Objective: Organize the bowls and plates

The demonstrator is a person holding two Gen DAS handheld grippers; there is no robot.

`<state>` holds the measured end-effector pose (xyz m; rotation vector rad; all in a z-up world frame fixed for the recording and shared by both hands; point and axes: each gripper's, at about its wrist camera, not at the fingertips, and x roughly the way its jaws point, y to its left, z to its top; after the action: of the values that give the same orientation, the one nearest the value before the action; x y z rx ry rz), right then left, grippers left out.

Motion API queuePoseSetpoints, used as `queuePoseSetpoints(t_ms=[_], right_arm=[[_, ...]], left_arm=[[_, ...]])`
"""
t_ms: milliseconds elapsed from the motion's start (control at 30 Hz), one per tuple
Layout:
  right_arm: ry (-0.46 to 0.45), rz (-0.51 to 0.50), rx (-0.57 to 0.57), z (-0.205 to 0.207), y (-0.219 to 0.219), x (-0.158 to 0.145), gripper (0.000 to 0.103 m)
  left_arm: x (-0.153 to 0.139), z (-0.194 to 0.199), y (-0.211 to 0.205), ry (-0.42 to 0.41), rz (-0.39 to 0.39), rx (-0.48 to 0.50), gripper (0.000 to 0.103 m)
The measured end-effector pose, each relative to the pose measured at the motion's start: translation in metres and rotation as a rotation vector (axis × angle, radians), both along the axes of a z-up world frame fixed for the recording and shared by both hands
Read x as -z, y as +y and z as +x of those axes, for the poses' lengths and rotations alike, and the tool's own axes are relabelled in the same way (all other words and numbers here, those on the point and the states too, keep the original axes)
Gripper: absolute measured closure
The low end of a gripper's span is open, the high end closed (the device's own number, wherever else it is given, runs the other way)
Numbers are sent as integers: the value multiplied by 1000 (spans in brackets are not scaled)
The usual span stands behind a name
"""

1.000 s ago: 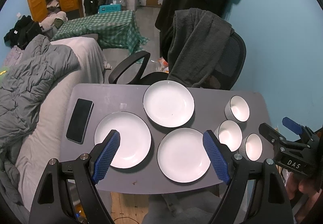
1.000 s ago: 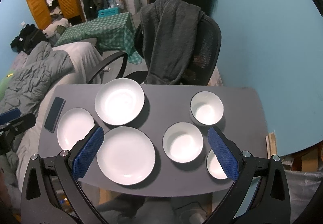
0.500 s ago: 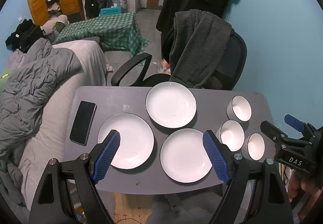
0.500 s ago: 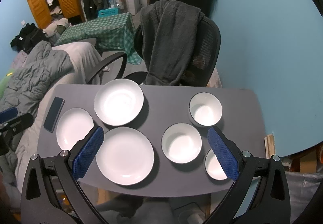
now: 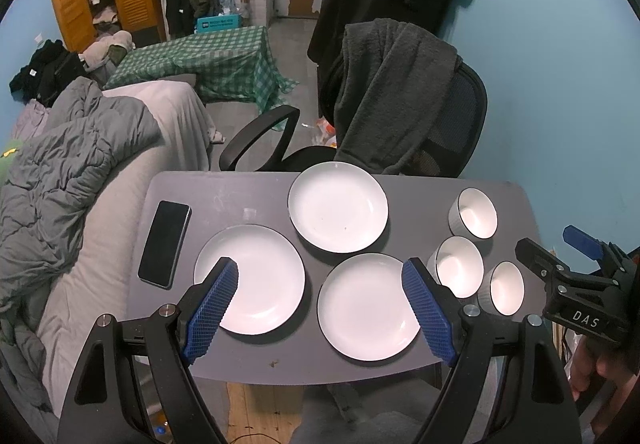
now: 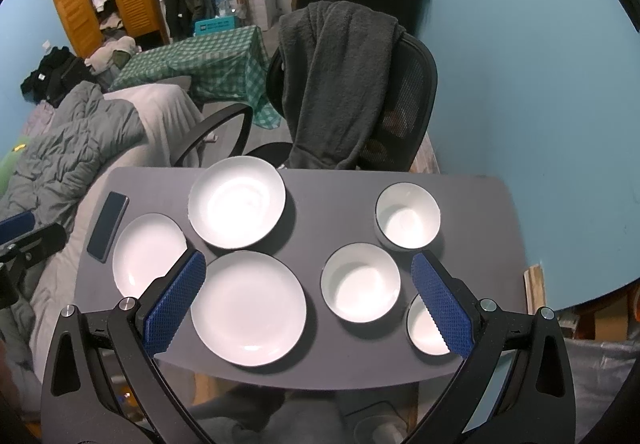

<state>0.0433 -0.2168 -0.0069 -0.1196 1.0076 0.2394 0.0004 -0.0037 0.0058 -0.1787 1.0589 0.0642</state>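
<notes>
Both pairs of fingers hung released above the near edge of the gray tabletop (image 5: 256, 200), holding nothing: my left fingers (image 5: 326, 310) spread wide, my right fingers (image 6: 306, 304) likewise. Between my left pads lay the nearest plate (image 5: 366, 306), with a second plate (image 5: 250, 278) partly behind the left pad. Between my right pads sat the middle bowl (image 6: 360, 282); the smallest bowl (image 6: 426, 328) hid partly behind the right pad. Farther off stood the third plate (image 5: 338, 206), the far bowl (image 6: 408, 220), a phone (image 5: 164, 244), then the office chair (image 6: 404, 92).
</notes>
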Motion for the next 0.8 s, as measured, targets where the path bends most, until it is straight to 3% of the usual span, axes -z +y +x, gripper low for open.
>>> queuePoseSetpoints(t_ms=[800], right_arm=[[2,5,-6,-5,8,-1,2]], left_arm=[[4,-4,7,14,-7,4,18]])
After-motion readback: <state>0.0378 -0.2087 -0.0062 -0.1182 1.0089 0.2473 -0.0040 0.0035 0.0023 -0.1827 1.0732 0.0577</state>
